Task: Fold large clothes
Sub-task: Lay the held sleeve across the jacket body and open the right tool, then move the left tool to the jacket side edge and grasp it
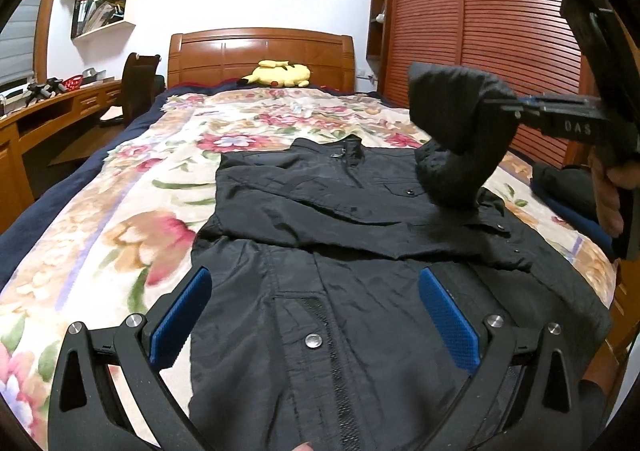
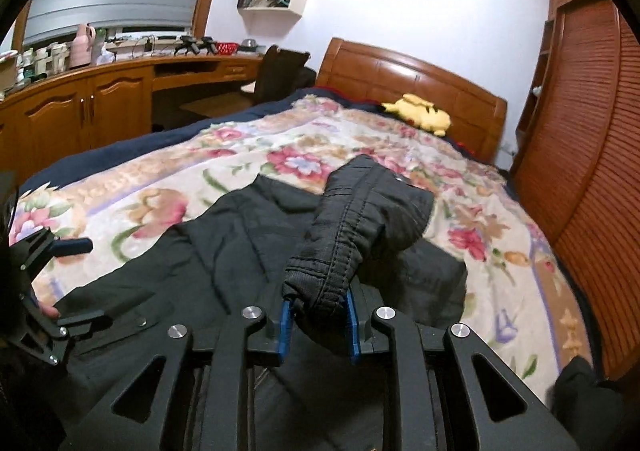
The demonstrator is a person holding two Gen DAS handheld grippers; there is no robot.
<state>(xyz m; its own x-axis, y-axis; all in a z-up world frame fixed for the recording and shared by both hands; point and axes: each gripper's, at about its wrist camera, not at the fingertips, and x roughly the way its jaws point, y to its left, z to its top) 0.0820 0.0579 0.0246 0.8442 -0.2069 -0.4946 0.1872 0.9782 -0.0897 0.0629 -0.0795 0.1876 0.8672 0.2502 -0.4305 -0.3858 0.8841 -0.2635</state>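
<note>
A large black jacket (image 1: 332, 235) lies spread on the bed, collar toward the headboard; it also shows in the right wrist view (image 2: 224, 251). My left gripper (image 1: 316, 315) is open and empty, hovering over the jacket's lower front with a snap button between its blue pads. My right gripper (image 2: 318, 325) is shut on the cuff of the jacket's right sleeve (image 2: 352, 219). In the left wrist view it (image 1: 508, 107) holds the sleeve (image 1: 452, 131) lifted and curled above the jacket's right shoulder.
The bed carries a floral blanket (image 1: 120, 219) with a yellow plush toy (image 1: 280, 75) by the wooden headboard. A wooden louvred wardrobe (image 1: 480, 31) stands on the right, a desk and chair (image 1: 132, 91) on the left. Dark folded clothes (image 1: 568, 191) lie at the bed's right edge.
</note>
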